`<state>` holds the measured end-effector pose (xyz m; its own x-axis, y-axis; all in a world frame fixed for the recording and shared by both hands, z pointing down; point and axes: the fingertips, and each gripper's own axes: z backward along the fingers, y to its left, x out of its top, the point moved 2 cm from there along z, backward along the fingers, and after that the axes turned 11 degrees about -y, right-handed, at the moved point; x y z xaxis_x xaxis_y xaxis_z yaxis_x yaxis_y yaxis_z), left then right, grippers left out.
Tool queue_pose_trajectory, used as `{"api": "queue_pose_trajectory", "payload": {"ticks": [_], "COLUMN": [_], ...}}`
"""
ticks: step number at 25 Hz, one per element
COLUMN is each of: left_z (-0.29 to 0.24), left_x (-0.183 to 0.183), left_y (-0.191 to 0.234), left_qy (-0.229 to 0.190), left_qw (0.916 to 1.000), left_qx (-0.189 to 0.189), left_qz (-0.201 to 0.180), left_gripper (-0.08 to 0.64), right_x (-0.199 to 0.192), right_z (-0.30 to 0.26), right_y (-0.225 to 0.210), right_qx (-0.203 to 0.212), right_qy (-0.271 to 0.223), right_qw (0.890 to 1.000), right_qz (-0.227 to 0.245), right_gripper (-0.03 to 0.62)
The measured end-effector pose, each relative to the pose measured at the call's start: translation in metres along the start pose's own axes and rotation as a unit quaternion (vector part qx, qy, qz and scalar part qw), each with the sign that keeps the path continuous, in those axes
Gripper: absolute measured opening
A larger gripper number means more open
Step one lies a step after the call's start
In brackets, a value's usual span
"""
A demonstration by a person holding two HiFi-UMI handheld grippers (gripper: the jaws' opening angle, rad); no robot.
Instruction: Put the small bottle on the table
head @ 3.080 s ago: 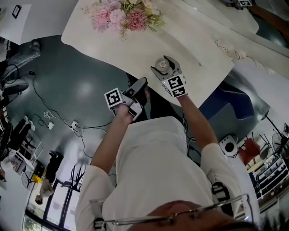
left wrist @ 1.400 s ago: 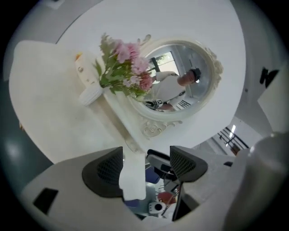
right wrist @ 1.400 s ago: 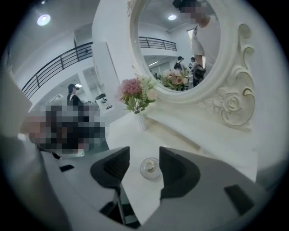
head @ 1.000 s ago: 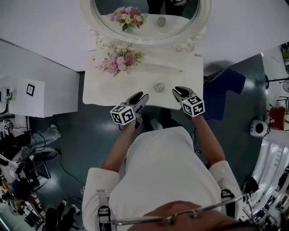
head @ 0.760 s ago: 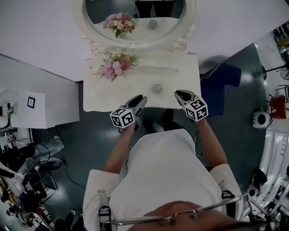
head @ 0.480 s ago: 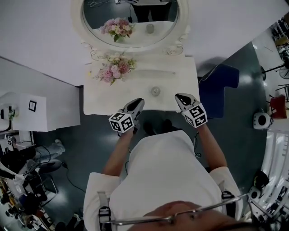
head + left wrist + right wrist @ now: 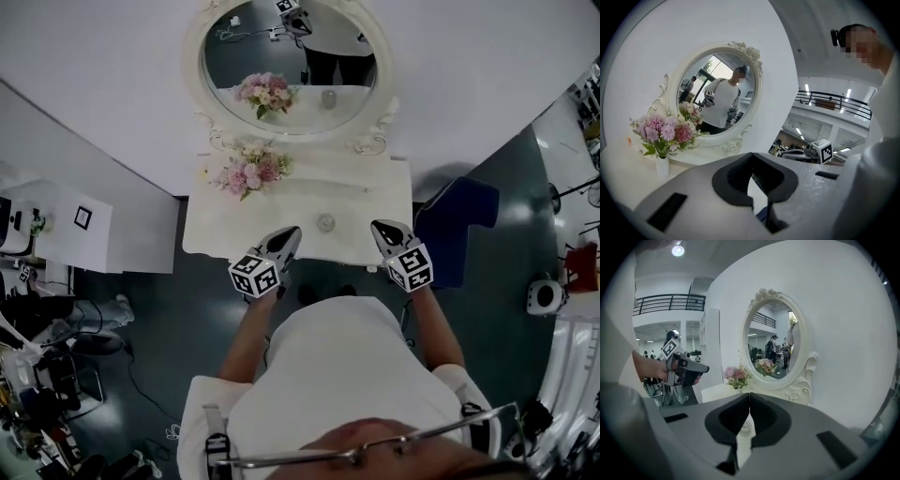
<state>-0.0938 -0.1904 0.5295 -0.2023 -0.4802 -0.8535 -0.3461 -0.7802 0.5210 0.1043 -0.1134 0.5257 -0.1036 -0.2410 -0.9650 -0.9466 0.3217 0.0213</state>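
Note:
The small clear bottle point(image 7: 325, 222) stands upright on the white dressing table point(image 7: 375, 192), near its front edge, with nothing touching it. My left gripper point(image 7: 285, 238) hovers at the front edge, left of the bottle, jaws shut and empty. My right gripper point(image 7: 383, 230) hovers at the front edge to the bottle's right, also shut and empty. In the right gripper view the closed jaws point(image 7: 750, 394) point toward the table, and the bottle point(image 7: 745, 426) shows through the gap below them. In the left gripper view the shut jaws point(image 7: 753, 155) hold nothing.
A vase of pink flowers point(image 7: 248, 172) stands at the table's back left, under an oval mirror point(image 7: 291, 66) on the wall. A dark blue seat point(image 7: 459, 220) sits right of the table. White panels point(image 7: 84, 225) lie on the floor to the left.
The right gripper has let go of the bottle and drawn back to the table's front edge. Both grippers' jaws have closed. The bottle stays standing on the table.

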Motion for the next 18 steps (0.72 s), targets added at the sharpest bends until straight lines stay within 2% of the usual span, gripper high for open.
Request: {"api": "queue_pose_trajectory", "payload": {"ticks": [7, 18], "left_z": [-0.006, -0.005], "left_x": [0.001, -0.005], "left_y": [-0.010, -0.016], "left_qy": [-0.007, -0.005], "left_qw": [0.9999, 0.9999], "left_qx": [0.008, 0.009], "left_qz": [-0.011, -0.008], "left_gripper": [0.003, 0.003], "right_x": [0.015, 0.015], "right_z": [0.002, 0.007], "right_y": [0.004, 0.000], "right_qx": [0.047, 0.045], "right_qy": [-0.033, -0.036], "right_qw": [0.998, 0.998], "right_qz": [-0.001, -0.013], "right_gripper": [0.006, 0.006]}}
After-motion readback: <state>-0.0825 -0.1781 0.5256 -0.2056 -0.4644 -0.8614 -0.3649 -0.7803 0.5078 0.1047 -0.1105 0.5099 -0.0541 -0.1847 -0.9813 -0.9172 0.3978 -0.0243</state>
